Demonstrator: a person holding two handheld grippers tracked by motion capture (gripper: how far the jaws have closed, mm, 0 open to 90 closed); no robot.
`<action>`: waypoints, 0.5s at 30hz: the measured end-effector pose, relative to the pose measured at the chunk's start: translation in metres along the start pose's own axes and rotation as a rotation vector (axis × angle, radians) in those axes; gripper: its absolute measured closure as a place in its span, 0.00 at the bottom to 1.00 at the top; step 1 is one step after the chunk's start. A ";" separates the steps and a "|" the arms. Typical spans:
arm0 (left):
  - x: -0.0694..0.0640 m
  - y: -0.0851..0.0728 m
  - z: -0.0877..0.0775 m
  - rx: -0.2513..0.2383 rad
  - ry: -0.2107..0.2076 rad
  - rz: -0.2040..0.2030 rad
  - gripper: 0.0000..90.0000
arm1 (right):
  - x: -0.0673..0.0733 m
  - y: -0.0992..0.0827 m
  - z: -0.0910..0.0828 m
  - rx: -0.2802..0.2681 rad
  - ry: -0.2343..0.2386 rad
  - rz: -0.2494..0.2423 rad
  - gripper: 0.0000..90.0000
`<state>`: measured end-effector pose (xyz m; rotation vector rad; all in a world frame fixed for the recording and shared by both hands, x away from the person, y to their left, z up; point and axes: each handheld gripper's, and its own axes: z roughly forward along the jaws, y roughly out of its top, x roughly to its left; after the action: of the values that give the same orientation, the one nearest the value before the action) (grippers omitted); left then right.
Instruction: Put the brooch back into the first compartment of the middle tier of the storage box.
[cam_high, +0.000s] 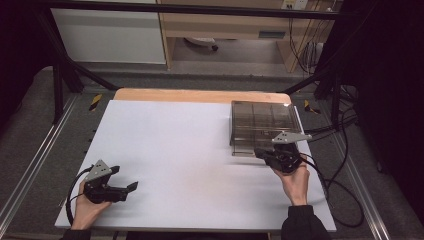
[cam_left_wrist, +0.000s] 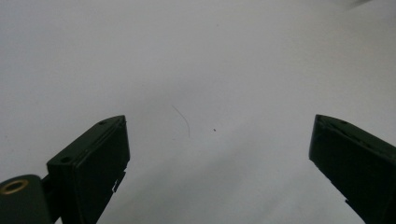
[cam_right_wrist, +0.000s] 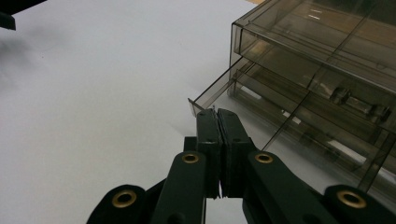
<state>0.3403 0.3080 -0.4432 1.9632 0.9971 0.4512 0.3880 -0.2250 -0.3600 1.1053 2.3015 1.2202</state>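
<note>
I had my right gripper (cam_high: 264, 153) at the near edge of the smoky, see-through drawer box (cam_high: 260, 122) that stood on the far right part of the white table (cam_high: 170, 145). Its jaws were pressed together, and in the right gripper view their tips (cam_right_wrist: 215, 113) sat at the front lip of the lower drawer (cam_right_wrist: 261, 105), which stuck out a little from the box towards me. The jaws looked closed on the thin edge of that lip, though from that angle I could not be certain whether they pinched it or only touched it. The upper drawer (cam_right_wrist: 317, 42) sat flush in the box above it. Through the tinted plastic of the lower drawer I could make out a small dark part (cam_right_wrist: 359, 105), too blurred to name.

My left gripper (cam_high: 131, 188) rested low over the near left part of the table, well apart from the box, held in my left hand (cam_high: 89, 207). Its jaws stood spread wide, and in the left gripper view only bare white table surface (cam_left_wrist: 196, 70) lay between them, with a thin hair-like mark (cam_left_wrist: 183, 119) on it.

My right hand (cam_high: 295, 182) gripped the tool from behind, and its cable (cam_high: 345, 195) trailed off the right edge of the table
</note>
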 end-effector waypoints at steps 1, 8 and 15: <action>0.000 0.000 0.000 0.000 0.000 -0.001 0.05 | -0.001 0.001 0.001 0.000 -0.002 -0.003 0.99; 0.000 0.000 0.000 0.002 0.000 0.001 0.05 | -0.006 0.008 0.010 0.014 -0.010 0.004 0.99; 0.000 0.000 0.000 0.005 -0.001 0.004 0.05 | -0.010 0.013 0.019 0.025 -0.016 0.002 0.99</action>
<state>0.3405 0.3080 -0.4435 1.9698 0.9951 0.4508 0.4120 -0.2171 -0.3611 1.1228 2.3105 1.1820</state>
